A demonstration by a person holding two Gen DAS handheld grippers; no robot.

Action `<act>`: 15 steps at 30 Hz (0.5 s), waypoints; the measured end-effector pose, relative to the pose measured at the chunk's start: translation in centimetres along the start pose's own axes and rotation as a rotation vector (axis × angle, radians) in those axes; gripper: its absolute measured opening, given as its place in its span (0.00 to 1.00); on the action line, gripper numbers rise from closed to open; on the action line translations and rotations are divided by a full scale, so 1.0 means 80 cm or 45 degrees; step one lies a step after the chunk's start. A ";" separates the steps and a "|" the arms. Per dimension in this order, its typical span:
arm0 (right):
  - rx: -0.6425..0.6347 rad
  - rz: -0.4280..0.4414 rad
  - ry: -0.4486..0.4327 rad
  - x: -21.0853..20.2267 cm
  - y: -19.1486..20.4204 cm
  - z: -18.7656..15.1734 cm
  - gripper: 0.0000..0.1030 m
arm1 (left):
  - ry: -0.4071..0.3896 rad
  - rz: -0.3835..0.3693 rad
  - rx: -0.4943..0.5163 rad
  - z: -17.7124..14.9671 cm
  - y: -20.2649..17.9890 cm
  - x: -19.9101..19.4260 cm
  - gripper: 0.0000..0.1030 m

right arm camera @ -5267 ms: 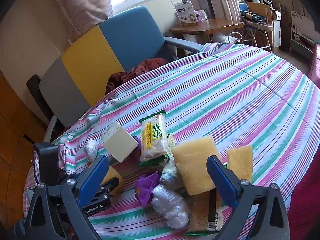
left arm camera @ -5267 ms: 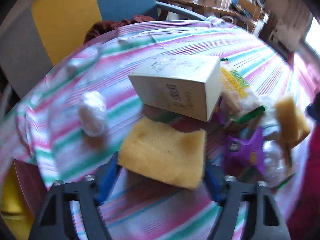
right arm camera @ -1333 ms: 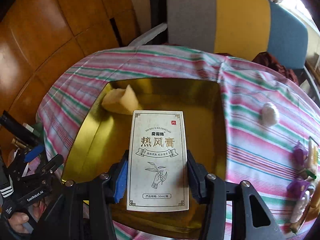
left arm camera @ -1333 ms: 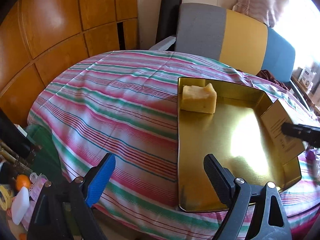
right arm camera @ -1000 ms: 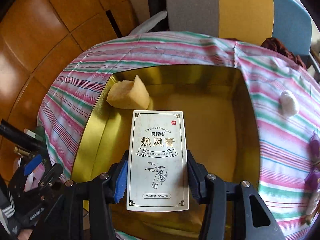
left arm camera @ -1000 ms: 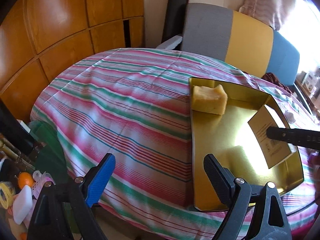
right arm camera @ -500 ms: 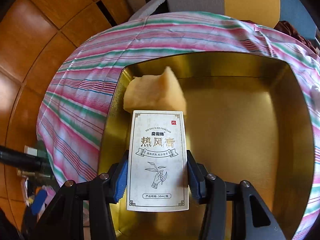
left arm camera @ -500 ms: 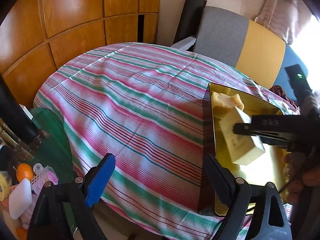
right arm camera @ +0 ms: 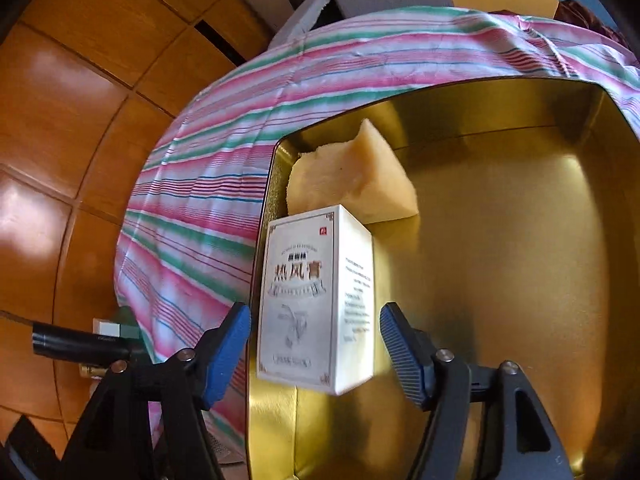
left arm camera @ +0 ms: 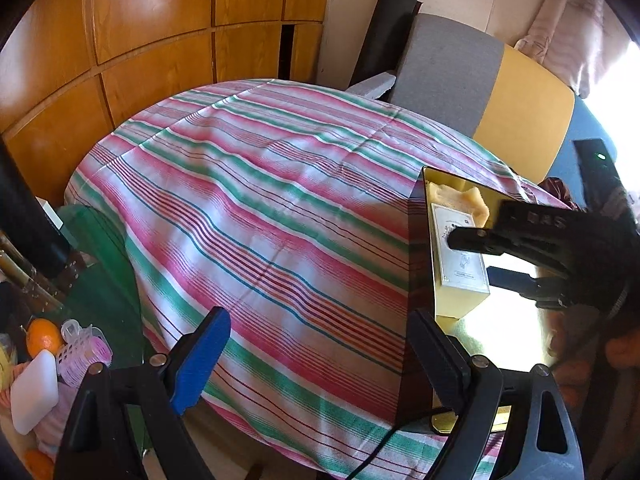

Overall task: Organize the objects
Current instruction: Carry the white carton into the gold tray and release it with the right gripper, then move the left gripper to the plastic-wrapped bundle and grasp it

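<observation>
A white carton with Chinese print [right arm camera: 316, 300] lies in the gold tin tray [right arm camera: 520, 240], along its left wall. A yellow sponge [right arm camera: 352, 184] lies just beyond it in the tray's far left corner. My right gripper [right arm camera: 316, 352] is open, its blue pads [right arm camera: 228, 352] clear of the carton on both sides. In the left wrist view the carton [left arm camera: 460, 256] and sponge [left arm camera: 464, 200] lie in the tray [left arm camera: 416, 264], with the right gripper [left arm camera: 480, 256] over the carton. My left gripper [left arm camera: 316, 356] is open and empty over the striped tablecloth.
The round table wears a pink, green and white striped cloth [left arm camera: 260, 208]. Wooden wall panels [left arm camera: 160, 40] and a grey-yellow-blue chair [left arm camera: 480, 92] stand behind it. An orange [left arm camera: 44, 340] and small items lie on a low glass surface at lower left.
The right gripper lowered the carton into the tray beside the sponge and opened, letting it go. The left gripper drew back to the left, open and empty.
</observation>
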State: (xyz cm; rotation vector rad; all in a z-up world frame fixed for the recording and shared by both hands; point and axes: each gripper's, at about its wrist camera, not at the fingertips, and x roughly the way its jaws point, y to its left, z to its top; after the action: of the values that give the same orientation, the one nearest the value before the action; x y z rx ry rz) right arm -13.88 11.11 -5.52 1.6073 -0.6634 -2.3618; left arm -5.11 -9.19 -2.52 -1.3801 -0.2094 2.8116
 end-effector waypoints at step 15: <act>-0.283 -0.283 -0.280 -0.143 -0.081 -0.065 0.69 | -0.054 -0.027 0.142 -0.009 -0.053 -0.018 0.88</act>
State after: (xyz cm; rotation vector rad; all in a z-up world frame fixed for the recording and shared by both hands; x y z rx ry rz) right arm -4.21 20.26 -0.71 1.4043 -0.2546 -2.6874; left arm -3.92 -4.99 -1.30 -1.2894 -0.0650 2.7898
